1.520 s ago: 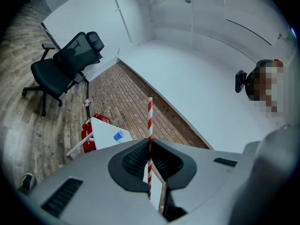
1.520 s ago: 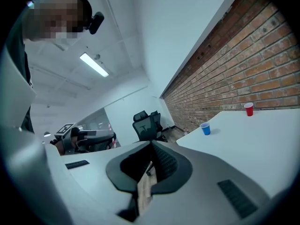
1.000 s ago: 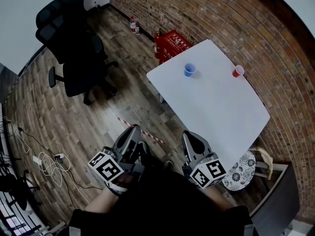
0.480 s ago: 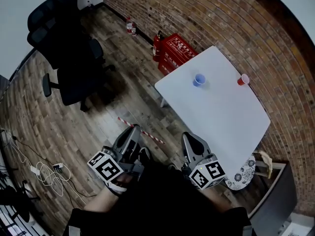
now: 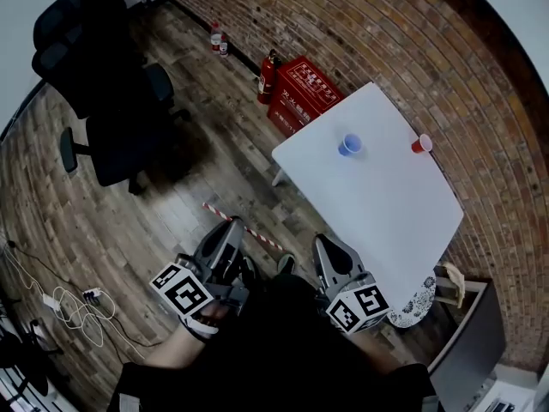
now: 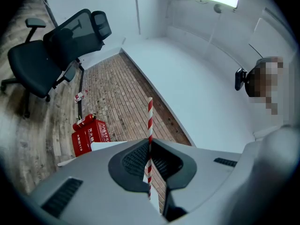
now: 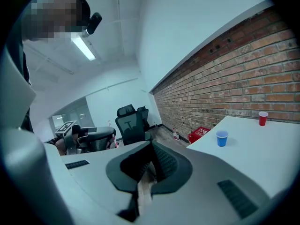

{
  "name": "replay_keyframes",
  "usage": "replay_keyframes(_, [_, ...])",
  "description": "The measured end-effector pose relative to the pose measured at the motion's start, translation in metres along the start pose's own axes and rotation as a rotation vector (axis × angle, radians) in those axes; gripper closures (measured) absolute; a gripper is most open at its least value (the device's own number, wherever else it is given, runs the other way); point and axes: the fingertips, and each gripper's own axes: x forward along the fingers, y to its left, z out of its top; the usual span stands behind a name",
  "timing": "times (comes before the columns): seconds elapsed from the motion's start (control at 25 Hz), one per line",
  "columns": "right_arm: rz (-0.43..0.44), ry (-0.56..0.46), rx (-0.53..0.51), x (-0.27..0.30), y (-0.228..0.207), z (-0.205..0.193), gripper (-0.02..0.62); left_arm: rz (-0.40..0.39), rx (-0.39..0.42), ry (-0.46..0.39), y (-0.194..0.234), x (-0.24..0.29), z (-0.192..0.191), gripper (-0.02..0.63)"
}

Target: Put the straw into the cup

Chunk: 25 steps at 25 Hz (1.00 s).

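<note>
Red-striped thin straw (image 6: 150,118) in left tool (image 6: 150,149).

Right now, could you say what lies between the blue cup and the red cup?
Nothing: between blue cup and red cup the head view shows bare table.

2 cups (image 5: 349,145) (image 5: 420,144), 1 straw (image 5: 244,227), 1 tbl (image 5: 377,204)

Matt white table (image 5: 386,204), rough brick wall (image 5: 360,24), wood floor (image 5: 111,221)
</note>
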Motion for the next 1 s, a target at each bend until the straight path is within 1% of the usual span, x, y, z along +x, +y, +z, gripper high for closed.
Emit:
replay_keyframes(0.12, [0.013,0.016,-0.005,0.01,0.003,-0.001,0.572,0.013,-0.018,-0.003,0.008,0.001,0.003,0.577])
replay_keyframes(0.24, [0.022,0.016,0.013,0.023,0.0,0.001,0.572,0.028,-0.022,-0.004,0.016,0.003,0.008,0.577])
replay_keyframes(0.36, [0.049,0.004,0.024,0.04,-0.004,0.006,0.572,0.042,-0.005,-0.016,0.02,0.01,0.02,0.577])
replay_keyframes(0.56, [0.097,-0.012,0.002,0.067,-0.006,0.026,0.572,0.052,0.043,-0.049,0.02,0.027,0.046,0.577])
replay_keyframes(0.64, [0.1,-0.029,0.006,0.075,-0.016,0.036,0.572,0.054,0.049,-0.053,0.021,0.039,0.05,0.577])
replay_keyframes(0.76, [0.092,-0.045,0.039,0.088,-0.04,0.049,0.572,0.052,0.052,-0.046,0.022,0.063,0.053,0.577])
replay_keyframes(1.0, [0.12,-0.023,0.037,0.123,-0.071,0.073,0.572,0.064,0.066,-0.046,0.029,0.116,0.069,0.577])
